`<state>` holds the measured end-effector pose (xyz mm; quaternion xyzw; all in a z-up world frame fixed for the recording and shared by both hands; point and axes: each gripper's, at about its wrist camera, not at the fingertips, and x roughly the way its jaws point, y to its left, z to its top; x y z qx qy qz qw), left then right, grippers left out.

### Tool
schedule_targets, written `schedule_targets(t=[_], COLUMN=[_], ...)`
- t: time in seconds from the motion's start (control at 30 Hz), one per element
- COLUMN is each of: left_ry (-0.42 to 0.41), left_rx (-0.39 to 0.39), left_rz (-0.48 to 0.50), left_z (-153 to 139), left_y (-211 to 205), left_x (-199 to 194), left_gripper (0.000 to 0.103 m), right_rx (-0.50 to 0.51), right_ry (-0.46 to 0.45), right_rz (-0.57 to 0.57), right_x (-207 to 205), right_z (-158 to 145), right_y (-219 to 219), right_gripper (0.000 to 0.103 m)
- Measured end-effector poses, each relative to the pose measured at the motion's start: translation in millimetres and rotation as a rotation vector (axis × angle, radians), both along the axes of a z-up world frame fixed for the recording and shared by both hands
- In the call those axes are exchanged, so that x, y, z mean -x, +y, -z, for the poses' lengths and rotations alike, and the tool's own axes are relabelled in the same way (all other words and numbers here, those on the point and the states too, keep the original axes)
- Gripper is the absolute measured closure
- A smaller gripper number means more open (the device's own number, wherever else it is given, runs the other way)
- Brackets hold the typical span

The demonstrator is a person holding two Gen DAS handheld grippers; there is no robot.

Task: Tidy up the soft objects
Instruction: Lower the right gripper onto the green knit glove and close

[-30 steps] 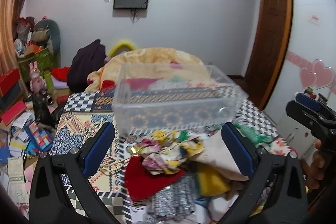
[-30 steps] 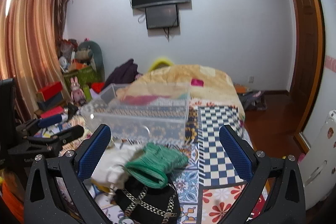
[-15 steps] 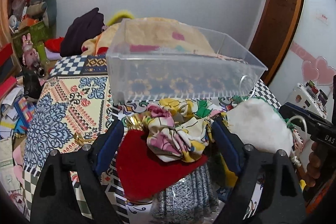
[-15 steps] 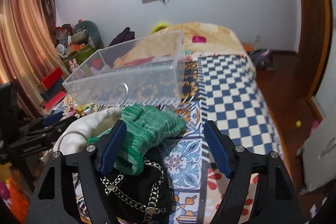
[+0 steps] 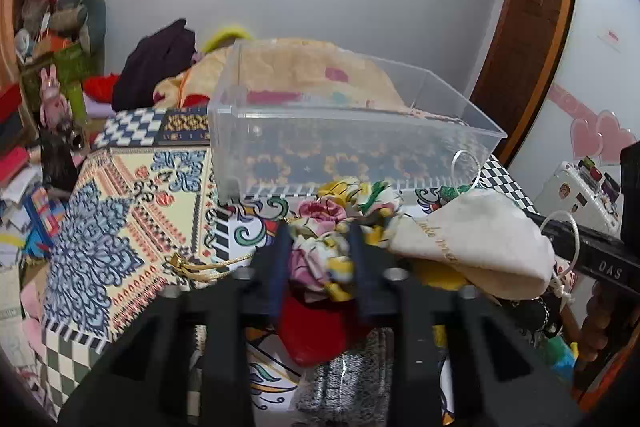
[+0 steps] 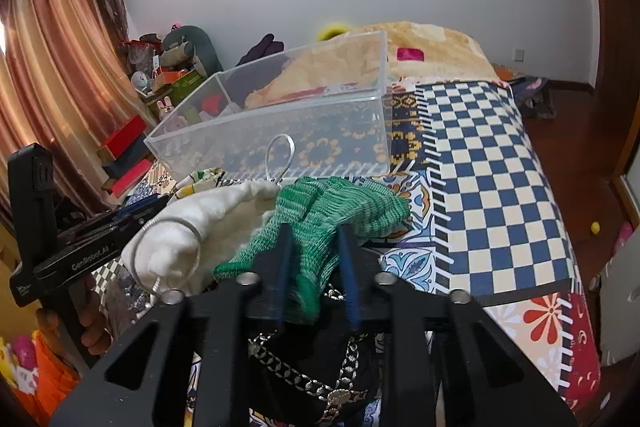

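Note:
A pile of soft things lies on the patterned bedspread in front of a clear plastic bin (image 5: 352, 147). My left gripper (image 5: 320, 259) is shut on a floral scrunchie (image 5: 328, 227), above a red cloth (image 5: 316, 327) and a grey knit piece (image 5: 348, 379). A cream drawstring pouch (image 5: 476, 247) lies to its right. My right gripper (image 6: 314, 247) is shut on a green knit glove (image 6: 332, 211), over a black chain bag (image 6: 316, 367). The pouch (image 6: 208, 219) and the bin (image 6: 288, 139) also show in the right wrist view.
The bed's checkered cover (image 6: 488, 155) stretches to the right of the bin. A yellow blanket (image 5: 304, 67) lies behind the bin. Clutter and boxes (image 5: 36, 99) stand on the left by the curtain (image 6: 52, 75). A wooden door (image 5: 524, 39) is on the right.
Both grippers came down onto the pile and closed, the left on the floral scrunchie, the right on the green glove. The bin has not moved.

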<state>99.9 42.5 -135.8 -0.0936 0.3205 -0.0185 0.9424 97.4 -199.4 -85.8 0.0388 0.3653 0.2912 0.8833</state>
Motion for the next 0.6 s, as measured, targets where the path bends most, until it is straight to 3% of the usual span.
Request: schedule_targets(t=[0.13, 0.3, 0.5, 0.57, 0.6], left_ry=[-0.033, -0.073, -0.087, -0.052, -0.04], left_rx=[-0.034, -0.048, -0.048, -0.02, -0.009], left_rz=[0.0, -0.013, -0.002, -0.001, 0.004], left_z=[-7.4, -19.0, -31.8, -28.6, -25.7], left_y=[-2.9, -6.1, -3.2, 2.5, 5.0], left_x=[8.6, 15.9, 20.1, 15.2, 11.8], left_gripper=[0.099, 0.101, 0.101, 0.095, 0.086], right_rx=[0.002, -0.001, -0.009, -0.01, -0.01], right_ry=[-0.033, -0.079, -0.148, -0.17, -0.177], right_rz=[0.01, 0.036, 0.077, 0.086, 0.086], right_x=[3.2, 6.1, 8.7, 10.2, 11.0], right_z=[-5.1, -14.2, -32.7, -39.2, -41.6], right_y=[0.0, -4.5, -13.2, -14.2, -14.0], right_gripper=[0.095, 0.096, 0.097, 0.097, 0.097])
